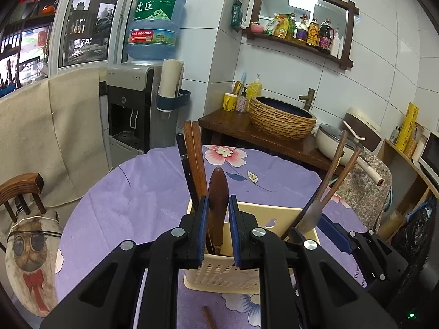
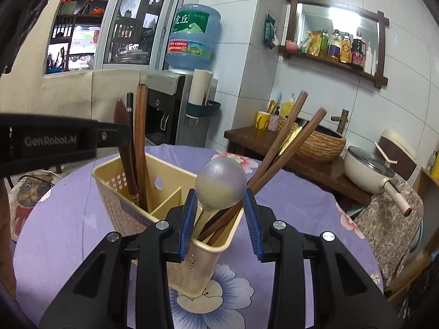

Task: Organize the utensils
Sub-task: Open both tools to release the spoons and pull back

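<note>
**Two grippers lower utensils into the cream caddy**

A cream perforated plastic utensil caddy (image 2: 189,263) with two compartments stands on a round table under a lilac floral cloth (image 1: 131,192), at the lower centre of both views.

In the left wrist view, the left gripper (image 1: 217,208) is clamped on a dark brown wooden spoon (image 1: 218,192) that stands upright, bowl up and handle down, inside the caddy's left compartment. Behind it in the same compartment stand brown wooden chopsticks (image 1: 196,159) and a thin black utensil (image 1: 185,164).

In the right wrist view, the right gripper (image 2: 221,205) has its blue pads (image 2: 189,213) set against a silvery metal spoon (image 2: 221,186), bowl up, its handle reaching down into the right compartment. Two more wooden chopsticks (image 2: 285,148) lean to the upper right from that compartment.
</note>
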### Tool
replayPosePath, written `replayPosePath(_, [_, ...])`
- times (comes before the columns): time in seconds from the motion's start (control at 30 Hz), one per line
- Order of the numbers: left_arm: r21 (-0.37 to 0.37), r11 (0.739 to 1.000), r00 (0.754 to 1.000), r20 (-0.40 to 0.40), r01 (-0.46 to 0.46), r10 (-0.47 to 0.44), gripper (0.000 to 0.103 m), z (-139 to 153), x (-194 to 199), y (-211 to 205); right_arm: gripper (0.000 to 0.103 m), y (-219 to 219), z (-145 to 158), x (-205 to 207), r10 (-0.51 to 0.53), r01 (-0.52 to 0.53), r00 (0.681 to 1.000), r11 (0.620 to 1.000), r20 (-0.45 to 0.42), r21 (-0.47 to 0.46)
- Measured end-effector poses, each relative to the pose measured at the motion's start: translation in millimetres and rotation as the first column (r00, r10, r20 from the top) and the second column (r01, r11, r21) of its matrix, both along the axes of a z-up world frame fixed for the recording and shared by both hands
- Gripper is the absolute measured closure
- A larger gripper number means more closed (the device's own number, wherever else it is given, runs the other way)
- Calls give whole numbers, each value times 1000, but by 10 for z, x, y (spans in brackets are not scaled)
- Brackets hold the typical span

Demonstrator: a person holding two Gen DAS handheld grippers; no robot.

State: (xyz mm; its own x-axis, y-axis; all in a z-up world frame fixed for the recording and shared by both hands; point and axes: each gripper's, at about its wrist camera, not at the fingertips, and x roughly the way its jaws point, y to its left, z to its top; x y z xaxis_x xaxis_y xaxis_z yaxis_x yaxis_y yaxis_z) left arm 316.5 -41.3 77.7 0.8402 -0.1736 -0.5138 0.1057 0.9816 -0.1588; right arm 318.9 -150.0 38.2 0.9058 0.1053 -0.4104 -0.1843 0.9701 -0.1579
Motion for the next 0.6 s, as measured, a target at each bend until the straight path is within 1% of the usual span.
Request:
replayPosePath(0.1, [-4, 1000, 1000, -6, 9, -9, 88, 14, -2, -10, 67, -19, -10, 6, 0, 0, 1000, 1000, -6, 10])
replayPosePath(0.17, [-9, 1000, 1000, -5, 12, -12, 87, 26, -10, -3, 65, -47, -9, 8, 4, -4, 1000, 1000, -15, 26])
replayPosePath(0.2, [-9, 1000, 1000, 0, 10, -10, 84, 35, -27, 6, 61, -70, -5, -1, 3, -3, 1000, 999, -15, 33])
replayPosePath(0.23, [-7, 1000, 1000, 6, 7, -7, 80, 45, -53, 16, 60, -99, 2, -15, 3, -2, 1000, 999, -13, 41])
replayPosePath(0.27, [-7, 1000, 1000, 13, 5, -5, 69, 48, -81, 19, 58, -118, 8, -36, 3, -2, 1000, 999, -11, 48])
replayPosePath(0.3, [-8, 1000, 1000, 19, 2, -2, 55, 53, -112, 39, 55, -141, 16, -63, 5, -4, 1000, 998, -9, 56])
replayPosePath(0.33, [-16, 1000, 1000, 28, -5, 5, 49, 55, -166, 72, 52, -167, 24, -107, 6, -5, 1000, 998, -4, 63])
replayPosePath(0.37, [-25, 1000, 999, 34, -8, 9, 45, 52, -206, 92, 46, -188, 35, -153, 4, -4, 1000, 998, 4, 66])
replayPosePath(0.43, [-29, 1000, 999, 31, -12, 12, 45, 26, -282, 132, 46, -225, 51, -232, 0, -1, 1000, 997, 12, 74])
replayPosePath(0.5, [-23, 1000, 1000, 12, -9, 9, 41, -40, -357, 160, 45, -286, 55, -332, 0, 0, 1000, 995, 3, 100])
replayPosePath(0.53, [-21, 1000, 1000, -1, -10, 10, 40, -83, -395, 178, 45, -307, 50, -368, -1, 2, 1000, 994, -9, 109])
replayPosePath(0.57, [-20, 1000, 1000, -12, -13, 13, 38, -122, -433, 196, 44, -333, 29, -413, 9, -4, 999, 993, -41, 119])
replayPosePath(0.6, [-20, 1000, 1000, -20, -17, 17, 36, -157, -464, 215, 41, -340, 14, -433, 19, -11, 998, 992, -62, 124])
